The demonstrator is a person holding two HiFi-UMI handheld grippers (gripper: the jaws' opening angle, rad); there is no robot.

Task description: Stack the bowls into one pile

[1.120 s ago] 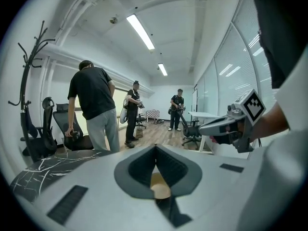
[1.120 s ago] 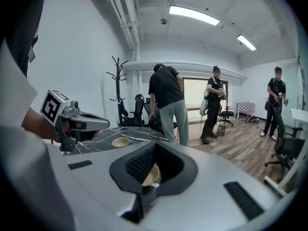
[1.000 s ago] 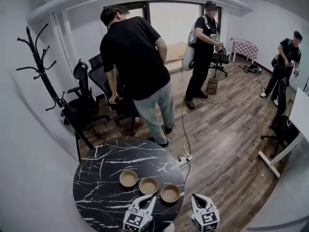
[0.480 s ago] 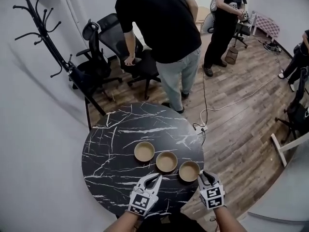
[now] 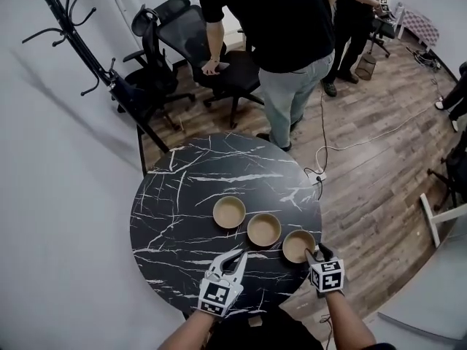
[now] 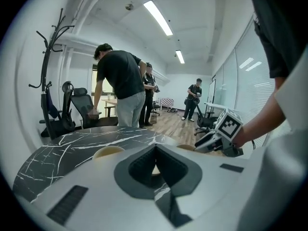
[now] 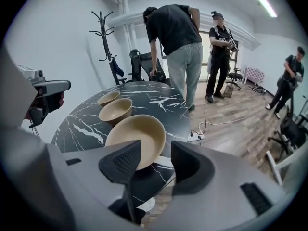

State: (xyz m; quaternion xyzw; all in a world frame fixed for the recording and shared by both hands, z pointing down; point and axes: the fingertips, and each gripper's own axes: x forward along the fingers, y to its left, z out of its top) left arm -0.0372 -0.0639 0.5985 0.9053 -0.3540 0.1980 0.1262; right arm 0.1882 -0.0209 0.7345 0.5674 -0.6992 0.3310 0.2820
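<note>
On the round black marble table three tan bowls sit in a slanted row, separate and not yet stacked: the left bowl, the middle bowl and the right bowl, which is closest to the table's edge. All three are upright and look empty. The right gripper is angled down right at that right bowl and its jaws are opening. The bowl's near rim shows in the gap between them, but the pads aren't pressing on it, so nothing is held. The left gripper is shut tight with nothing in it, hovering over bare tabletop just in front of the middle bowl. Behind the table a person in a black top leans over an office chair, with a coat rack off by the wall.
</note>
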